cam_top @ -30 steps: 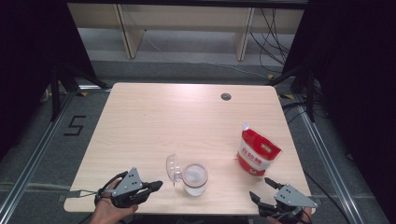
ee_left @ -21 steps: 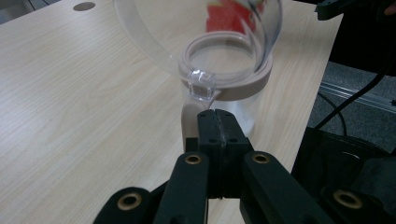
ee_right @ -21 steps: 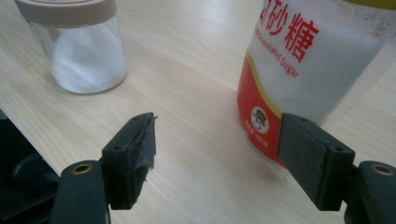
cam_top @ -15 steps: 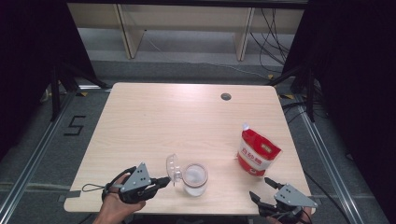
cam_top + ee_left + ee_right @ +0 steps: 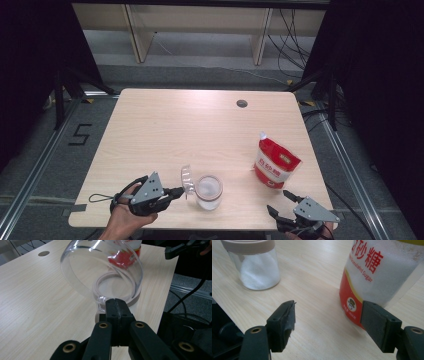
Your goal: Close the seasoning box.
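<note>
Now the clear lid [image 5: 100, 272] stands tipped upright (hinged) over its jar [image 5: 208, 192].

Printed in red on the sugar pouch [image 5: 372, 272]: Chinese characters "砂糖" (a further character to their left cut off by the frame edge), with small English beneath reading "Granulated Sugar". Lower down, a round emblem with tiny illegible print. Marked on the floor [image 5: 60, 165] left of the table [image 5: 165, 130]: the numeral "5" [image 5: 80, 135].
</note>
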Tool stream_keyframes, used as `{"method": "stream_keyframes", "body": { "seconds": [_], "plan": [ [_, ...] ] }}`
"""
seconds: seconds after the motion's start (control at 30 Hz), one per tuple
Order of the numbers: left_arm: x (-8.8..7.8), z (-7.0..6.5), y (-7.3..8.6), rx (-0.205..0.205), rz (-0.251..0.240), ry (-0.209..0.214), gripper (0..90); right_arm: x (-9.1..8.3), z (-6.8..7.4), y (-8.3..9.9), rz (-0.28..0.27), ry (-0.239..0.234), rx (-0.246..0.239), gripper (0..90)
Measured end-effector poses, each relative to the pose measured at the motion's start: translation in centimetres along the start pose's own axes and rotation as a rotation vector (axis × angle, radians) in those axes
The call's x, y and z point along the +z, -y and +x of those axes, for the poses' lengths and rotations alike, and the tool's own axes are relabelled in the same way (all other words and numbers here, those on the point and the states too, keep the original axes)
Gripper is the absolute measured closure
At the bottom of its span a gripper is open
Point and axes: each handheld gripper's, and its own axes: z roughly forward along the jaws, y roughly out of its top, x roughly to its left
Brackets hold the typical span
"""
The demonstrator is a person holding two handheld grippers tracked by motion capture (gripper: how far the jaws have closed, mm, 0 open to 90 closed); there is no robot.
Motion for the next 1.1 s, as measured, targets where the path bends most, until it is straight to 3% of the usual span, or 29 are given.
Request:
{"method": "stream_keyframes", "body": {
  "seconds": [0.1,0.17,0.37,0.6,0.67,0.8,0.93,0.97,1.03,1.1],
  "plan": [
    [0.1,0.1,-0.1,0.023,-0.003,0.005,89.5,0.0,0.0,0.0,0.005,-0.005,0.010,29.4],
    [0.2,-0.1,-0.1,0.006,0.000,0.010,89.5,0.0,0.0,0.0,-0.001,-0.002,0.003,29.5],
    [0.8,-0.3,-0.2,0.026,0.007,0.027,89.5,0.0,0.1,0.0,0.008,-0.006,0.011,29.5],
    [0.8,-0.3,0.0,-0.005,-0.015,0.014,87.3,0.0,0.0,0.0,0.006,-0.006,0.000,29.6],
    [0.8,-0.2,0.0,0.025,-0.011,0.022,83.9,0.0,0.0,0.0,0.009,-0.009,-0.003,29.6],
    [0.6,-0.3,0.3,-0.012,-0.029,0.040,70.4,0.0,0.1,0.0,0.007,-0.008,0.009,29.6],
    [0.2,-0.1,0.6,-0.029,-0.010,0.018,59.9,0.0,0.2,0.0,0.011,-0.002,0.018,29.6],
    [0.2,0.0,0.7,-0.022,-0.018,0.019,56.3,0.0,0.2,0.0,0.013,-0.006,0.025,29.6],
    [0.1,0.0,1.0,-0.057,-0.032,0.021,47.7,0.0,0.1,0.0,0.008,-0.009,0.009,29.6],
    [0.0,0.2,1.2,-0.056,-0.033,0.016,42.2,0.0,0.2,0.0,0.013,-0.028,0.021,29.5]
  ]
}}
